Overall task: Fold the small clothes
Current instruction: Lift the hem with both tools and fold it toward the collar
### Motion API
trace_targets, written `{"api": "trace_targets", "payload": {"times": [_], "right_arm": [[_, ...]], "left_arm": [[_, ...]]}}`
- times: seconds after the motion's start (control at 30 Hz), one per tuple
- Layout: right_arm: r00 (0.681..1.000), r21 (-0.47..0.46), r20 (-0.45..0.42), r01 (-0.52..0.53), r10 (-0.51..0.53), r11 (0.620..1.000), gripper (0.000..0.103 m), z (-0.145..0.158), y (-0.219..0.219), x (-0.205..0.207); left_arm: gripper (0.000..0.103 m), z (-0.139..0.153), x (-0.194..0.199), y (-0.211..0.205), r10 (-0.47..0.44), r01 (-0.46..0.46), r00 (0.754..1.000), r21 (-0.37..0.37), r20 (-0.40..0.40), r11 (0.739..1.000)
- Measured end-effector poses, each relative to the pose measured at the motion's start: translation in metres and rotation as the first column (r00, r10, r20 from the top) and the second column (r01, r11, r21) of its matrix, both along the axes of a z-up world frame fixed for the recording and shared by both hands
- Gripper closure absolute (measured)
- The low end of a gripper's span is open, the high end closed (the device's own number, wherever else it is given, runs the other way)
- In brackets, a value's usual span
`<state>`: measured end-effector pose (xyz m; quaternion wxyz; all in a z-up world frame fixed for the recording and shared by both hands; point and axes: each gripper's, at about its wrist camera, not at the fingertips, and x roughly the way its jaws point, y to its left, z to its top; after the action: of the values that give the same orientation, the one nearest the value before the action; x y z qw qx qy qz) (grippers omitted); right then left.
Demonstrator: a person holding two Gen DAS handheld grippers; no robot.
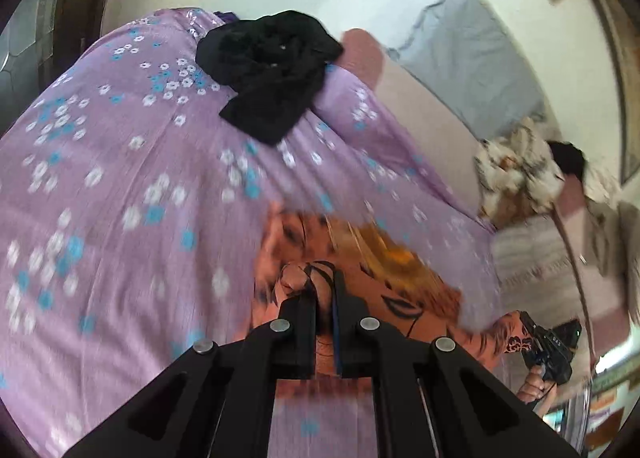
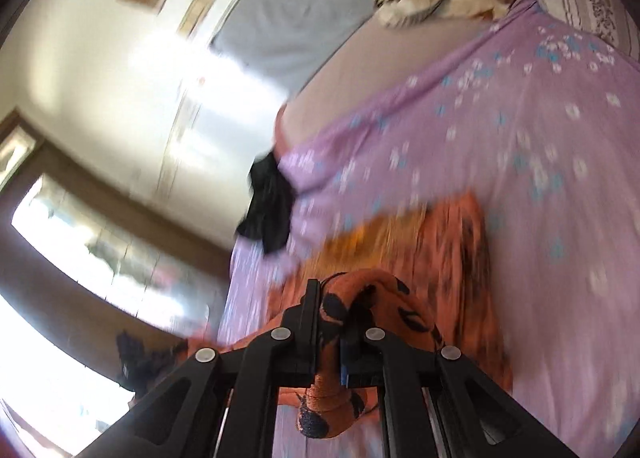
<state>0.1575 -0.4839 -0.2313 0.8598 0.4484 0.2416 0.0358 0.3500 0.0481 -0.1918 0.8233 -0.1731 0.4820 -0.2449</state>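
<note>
Both tongs are pinching the orange garment (image 1: 384, 282) with the black print. Left tongs (image 1: 322, 290), bottom centre of the left view, are pressed together on a bunched edge. Right tongs (image 2: 332, 310), bottom centre of the right view, are clamped on another bunch of the same cloth; I also see them at lower right of the left view (image 1: 532, 334). The garment hangs between the two grips over the purple flowered bedsheet (image 1: 120, 178), its middle blurred and close to the bed; can't tell whether it touches.

My read of the step: lifting it by one edge to carry it over for a fold. Next I need to swing both grips forward together, keep the edge taut, lay it flat, then release.

A black garment (image 1: 268, 66) sits in the upper middle, well apart, not yet folded.
</note>
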Motion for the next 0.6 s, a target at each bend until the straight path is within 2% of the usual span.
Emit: {"api": "trace_targets", "payload": {"times": [0.07, 0.1, 0.17, 0.2, 0.23, 0.27, 0.3, 0.33, 0.4, 0.5, 0.53, 0.57, 0.6], "right_arm": [[0.998, 0.037, 0.001, 0.062, -0.062, 0.997, 0.096, -0.018, -0.017, 0.031], [0.996, 0.071, -0.012, 0.091, -0.090, 0.993, 0.092, -0.035, -0.029, 0.051], [0.990, 0.116, -0.060, 0.137, -0.130, 0.984, 0.091, -0.063, -0.043, 0.072], [0.984, 0.127, -0.106, 0.154, -0.141, 0.980, 0.086, -0.083, -0.049, 0.082], [0.978, 0.113, -0.145, 0.169, -0.152, 0.979, 0.079, -0.093, -0.053, 0.089], [0.968, 0.081, -0.185, 0.184, -0.167, 0.979, 0.057, -0.101, -0.057, 0.094], [0.959, 0.048, -0.210, 0.204, -0.190, 0.978, 0.043, -0.105, -0.063, 0.097], [0.959, 0.036, -0.194, 0.216, -0.205, 0.976, 0.043, -0.103, -0.067, 0.095], [0.967, 0.022, -0.124, 0.228, -0.223, 0.973, 0.043, -0.090, -0.073, 0.086], [0.974, -0.072, -0.010, 0.224, -0.225, 0.972, 0.043, -0.056, -0.061, 0.071], [0.983, -0.107, 0.004, 0.184, -0.185, 0.977, 0.043, -0.048, -0.050, 0.071], [0.990, -0.130, 0.002, 0.143, -0.144, 0.981, 0.043, -0.041, -0.042, 0.068], [0.997, -0.178, -0.029, 0.068, -0.074, 0.982, 0.046, -0.035, -0.025, 0.072]], "left_arm": [[0.096, -0.018, 0.030, -0.016, 0.010, -0.009, 1.000, 0.014, -0.010, 1.000], [0.096, -0.032, 0.046, -0.027, 0.019, -0.019, 1.000, 0.027, -0.022, 0.999], [0.094, -0.063, 0.070, -0.046, 0.029, -0.025, 0.997, 0.065, -0.065, 0.998], [0.092, -0.081, 0.081, -0.054, 0.036, -0.028, 0.995, 0.091, -0.094, 0.995], [0.087, -0.100, 0.091, -0.060, 0.059, -0.042, 0.991, 0.132, -0.123, 0.990], [0.087, -0.109, 0.096, -0.062, 0.075, -0.055, 0.988, 0.146, -0.136, 0.988], [0.087, -0.120, 0.100, -0.060, 0.097, -0.076, 0.983, 0.133, -0.157, 0.988], [0.086, -0.125, 0.101, -0.056, 0.111, -0.095, 0.978, 0.097, -0.174, 0.991], [0.085, -0.122, 0.099, -0.042, 0.132, -0.136, 0.975, -0.011, -0.181, 0.991], [0.084, -0.091, 0.081, -0.020, 0.162, -0.172, 0.984, -0.155, -0.078, 0.973], [0.077, -0.077, 0.070, -0.013, 0.176, -0.178, 0.984, -0.202, -0.029, 0.963], [0.059, -0.068, 0.061, -0.009, 0.197, -0.192, 0.980, -0.213, 0.005, 0.958], [0.046, -0.056, 0.045, -0.003, 0.252, -0.236, 0.966, -0.197, 0.059, 0.952]]}}
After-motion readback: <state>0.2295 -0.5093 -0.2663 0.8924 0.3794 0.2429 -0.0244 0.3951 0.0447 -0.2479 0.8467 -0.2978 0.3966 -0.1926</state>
